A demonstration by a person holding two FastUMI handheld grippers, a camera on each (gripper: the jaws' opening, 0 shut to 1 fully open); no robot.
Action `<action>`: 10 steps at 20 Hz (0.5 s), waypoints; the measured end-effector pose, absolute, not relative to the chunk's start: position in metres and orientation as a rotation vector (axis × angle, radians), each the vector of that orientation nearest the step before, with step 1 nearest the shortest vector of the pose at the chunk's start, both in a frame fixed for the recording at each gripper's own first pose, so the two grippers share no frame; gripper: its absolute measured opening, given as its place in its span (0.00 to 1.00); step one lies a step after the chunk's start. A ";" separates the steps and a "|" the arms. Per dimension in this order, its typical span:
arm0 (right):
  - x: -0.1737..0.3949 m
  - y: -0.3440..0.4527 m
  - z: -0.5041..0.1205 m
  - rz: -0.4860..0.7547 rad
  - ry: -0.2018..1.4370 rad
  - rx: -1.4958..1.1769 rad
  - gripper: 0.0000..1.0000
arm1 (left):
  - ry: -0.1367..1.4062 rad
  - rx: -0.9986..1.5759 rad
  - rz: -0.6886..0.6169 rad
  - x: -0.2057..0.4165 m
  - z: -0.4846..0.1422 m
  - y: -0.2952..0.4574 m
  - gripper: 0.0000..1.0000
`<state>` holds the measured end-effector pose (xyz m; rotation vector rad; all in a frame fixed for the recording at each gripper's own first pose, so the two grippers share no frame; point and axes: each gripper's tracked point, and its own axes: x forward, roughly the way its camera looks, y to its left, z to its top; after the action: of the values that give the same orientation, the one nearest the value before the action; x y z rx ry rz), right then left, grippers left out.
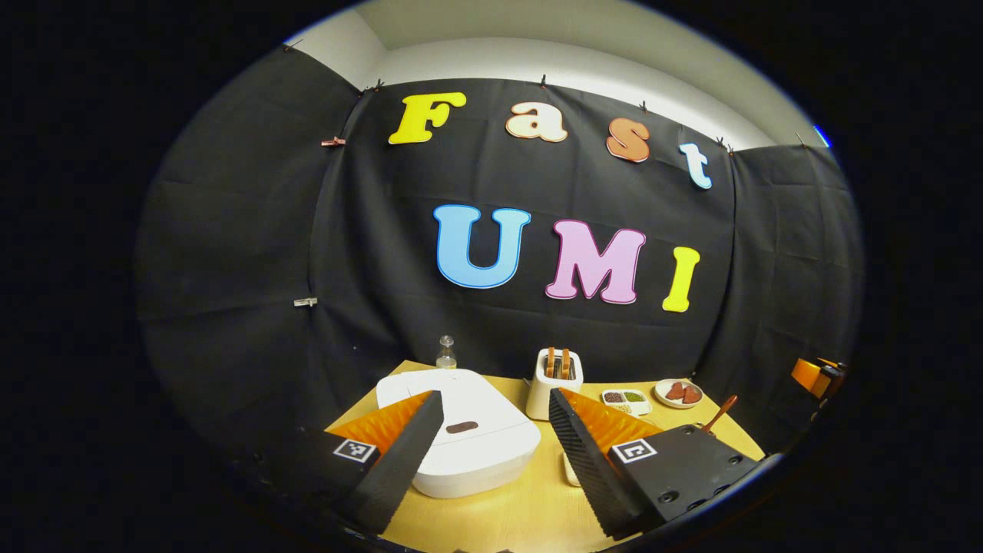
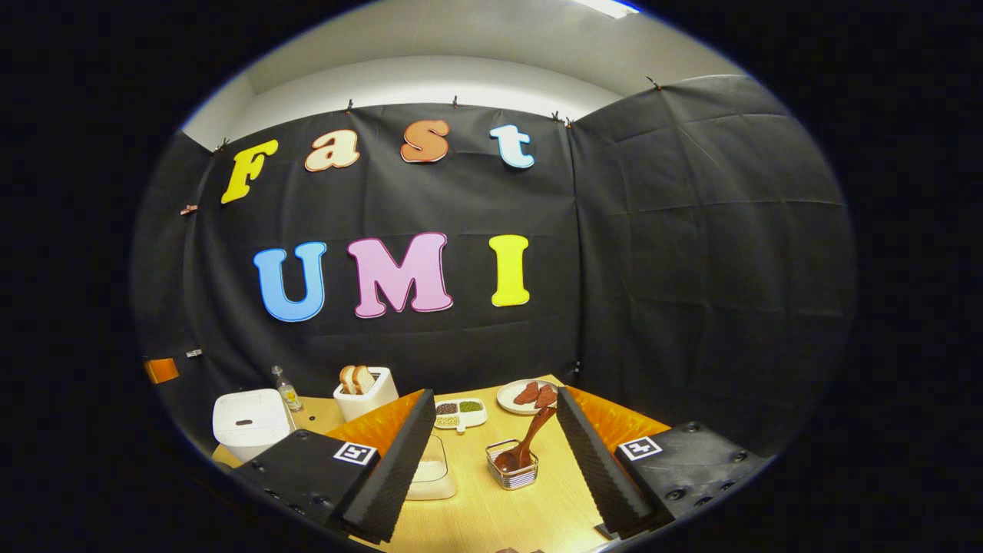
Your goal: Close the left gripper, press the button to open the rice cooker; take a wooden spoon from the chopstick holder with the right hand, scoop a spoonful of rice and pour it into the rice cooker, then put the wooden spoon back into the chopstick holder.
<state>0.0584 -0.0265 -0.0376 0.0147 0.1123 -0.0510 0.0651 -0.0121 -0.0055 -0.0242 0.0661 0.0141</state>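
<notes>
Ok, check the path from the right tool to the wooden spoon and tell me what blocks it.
Nothing visible blocks it. The right tool is open, and the spoon stands tilted in its wire holder straight ahead between the fingers, with bare table in front. The clear container sits to the left, off the line.

Layout around the toaster

Left of the toaster stands the rice cooker, a bottle between them; right lies a divided dish, then a plate; the chopstick holder sits before these, wooden spoon in it.
</notes>
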 end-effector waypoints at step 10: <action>0.105 -0.025 -0.051 -0.037 0.128 -0.008 0.98 | 0.099 -0.026 0.041 0.106 -0.006 -0.004 0.96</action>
<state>0.1047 -0.0248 -0.0507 -0.0079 0.1276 -0.0375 0.1060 -0.0036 -0.0061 -0.0265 0.0993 0.0408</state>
